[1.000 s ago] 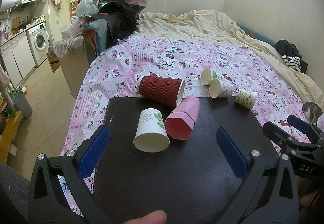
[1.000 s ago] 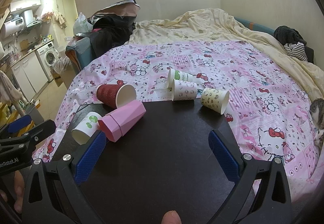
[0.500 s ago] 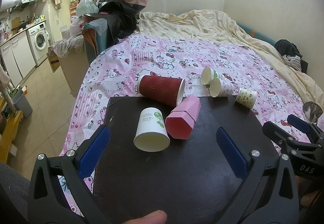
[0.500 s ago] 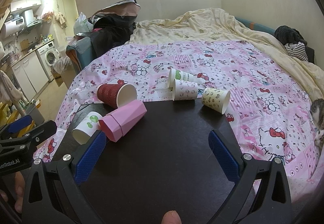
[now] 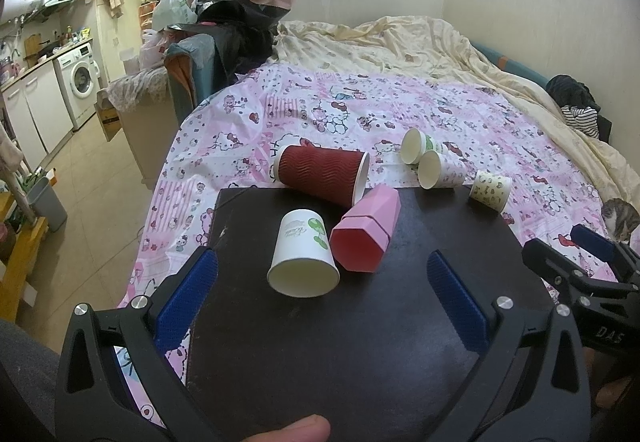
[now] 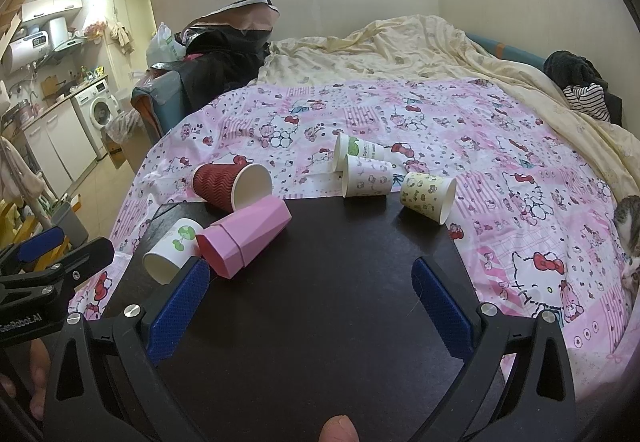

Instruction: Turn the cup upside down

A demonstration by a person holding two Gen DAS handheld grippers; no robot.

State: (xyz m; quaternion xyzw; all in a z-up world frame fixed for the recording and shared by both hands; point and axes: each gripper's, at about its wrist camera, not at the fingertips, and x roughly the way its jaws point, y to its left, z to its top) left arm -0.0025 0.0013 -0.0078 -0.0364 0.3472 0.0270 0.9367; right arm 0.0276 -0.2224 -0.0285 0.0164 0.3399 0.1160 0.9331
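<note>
Several cups lie on their sides on and around a dark board (image 5: pixel 360 342) (image 6: pixel 340 322). A white cup with a green leaf print (image 5: pixel 304 258) (image 6: pixel 170 252) lies next to a pink faceted cup (image 5: pixel 368 230) (image 6: pixel 246 238). A dark red ribbed cup (image 5: pixel 322 174) (image 6: pixel 232 186) lies behind them. Three small printed paper cups (image 5: pixel 440 168) (image 6: pixel 368 176) lie at the board's far edge. My left gripper (image 5: pixel 320 298) is open and empty, just short of the white cup. My right gripper (image 6: pixel 310 300) is open and empty over the board.
The board rests on a bed with a pink cartoon-print sheet (image 5: pixel 360 114) (image 6: pixel 500 170). A cat (image 6: pixel 628 238) sits at the bed's right edge. Clothes and bags are piled behind the bed. A kitchen with a washing machine (image 5: pixel 82 82) lies at the left.
</note>
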